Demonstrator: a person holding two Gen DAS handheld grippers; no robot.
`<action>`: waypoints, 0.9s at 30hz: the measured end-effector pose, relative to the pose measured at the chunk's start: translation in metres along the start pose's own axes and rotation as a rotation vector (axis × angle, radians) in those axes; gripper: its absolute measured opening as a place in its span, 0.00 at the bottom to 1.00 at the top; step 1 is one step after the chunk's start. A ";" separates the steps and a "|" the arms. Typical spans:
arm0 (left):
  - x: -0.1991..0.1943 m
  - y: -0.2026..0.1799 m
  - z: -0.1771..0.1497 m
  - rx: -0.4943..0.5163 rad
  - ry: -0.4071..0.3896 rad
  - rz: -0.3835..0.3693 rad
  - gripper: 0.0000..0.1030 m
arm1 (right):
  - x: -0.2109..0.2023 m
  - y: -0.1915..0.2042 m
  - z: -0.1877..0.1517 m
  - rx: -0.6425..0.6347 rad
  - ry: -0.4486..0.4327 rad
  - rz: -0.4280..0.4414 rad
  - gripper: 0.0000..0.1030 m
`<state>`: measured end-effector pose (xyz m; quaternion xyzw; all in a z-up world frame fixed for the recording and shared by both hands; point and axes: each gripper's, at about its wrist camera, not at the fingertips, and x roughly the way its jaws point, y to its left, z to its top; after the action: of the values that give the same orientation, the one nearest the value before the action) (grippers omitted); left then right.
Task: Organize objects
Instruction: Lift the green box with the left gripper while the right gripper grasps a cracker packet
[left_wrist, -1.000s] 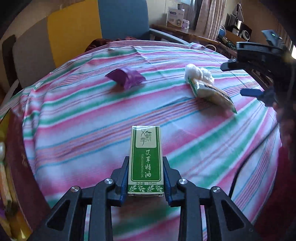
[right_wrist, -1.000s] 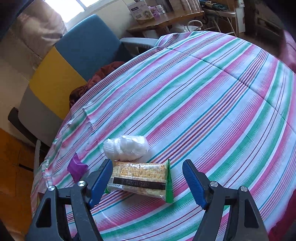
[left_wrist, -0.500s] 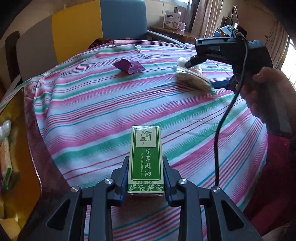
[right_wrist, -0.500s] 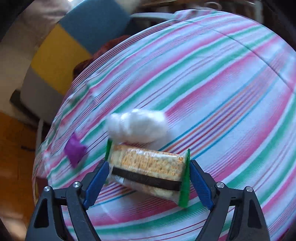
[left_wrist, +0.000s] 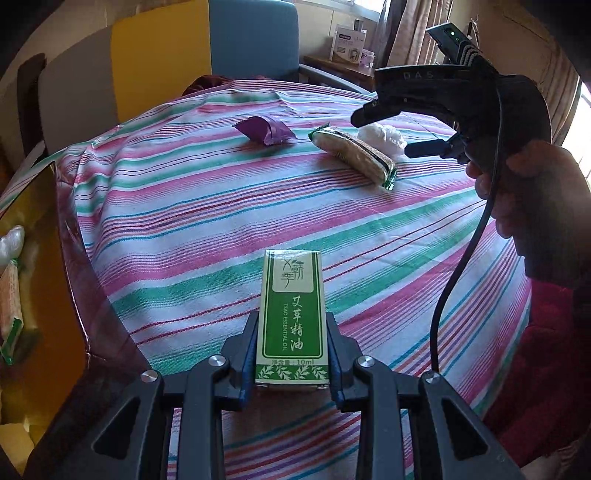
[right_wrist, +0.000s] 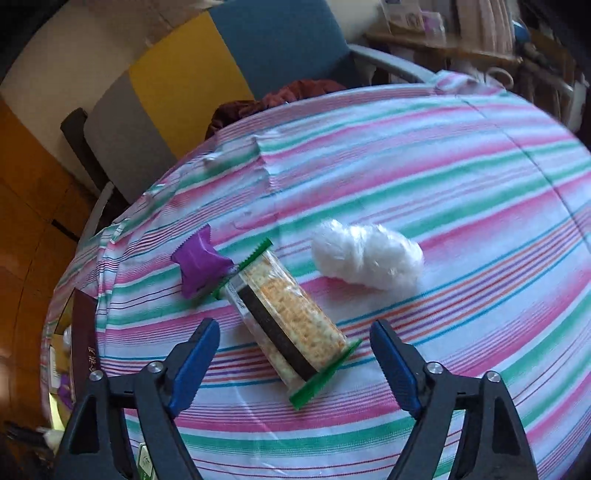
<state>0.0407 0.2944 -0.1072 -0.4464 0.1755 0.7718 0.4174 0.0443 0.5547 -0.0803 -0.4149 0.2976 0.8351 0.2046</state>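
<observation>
My left gripper (left_wrist: 291, 354) is shut on a green and white essential-oil box (left_wrist: 291, 314), held above the striped tablecloth. My right gripper (right_wrist: 295, 365) is open over a cracker packet (right_wrist: 288, 317) with green ends; the packet lies between the jaws, untouched. The packet also shows in the left wrist view (left_wrist: 354, 155), with the right gripper (left_wrist: 388, 129) above it. A white plastic-wrapped bundle (right_wrist: 365, 254) lies just right of the packet. A purple wrapper (right_wrist: 199, 262) lies at its far-left end, also in the left wrist view (left_wrist: 266, 129).
A yellow-lined box (left_wrist: 29, 277) stands at the table's left edge and holds another cracker packet (left_wrist: 9, 306) and a white bundle (left_wrist: 11, 240). A chair with yellow and blue panels (left_wrist: 207, 48) stands behind the table. The right gripper's cable (left_wrist: 461, 258) hangs at right.
The right gripper has opened wider and drawn back; the cracker packet now lies turned at an angle on the cloth. The left gripper has pulled back towards the table's left edge with the box.
</observation>
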 end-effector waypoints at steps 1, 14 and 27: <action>0.000 0.000 0.000 0.002 -0.002 0.001 0.30 | 0.000 0.004 0.001 -0.014 -0.002 0.001 0.87; 0.002 0.003 -0.001 0.001 -0.010 -0.006 0.30 | 0.017 0.028 -0.005 -0.188 0.001 -0.102 0.87; 0.001 0.005 -0.002 0.001 -0.013 -0.008 0.31 | 0.036 0.030 0.000 -0.225 0.044 -0.106 0.46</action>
<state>0.0376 0.2904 -0.1099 -0.4419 0.1713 0.7730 0.4217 0.0062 0.5361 -0.0997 -0.4688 0.1839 0.8419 0.1940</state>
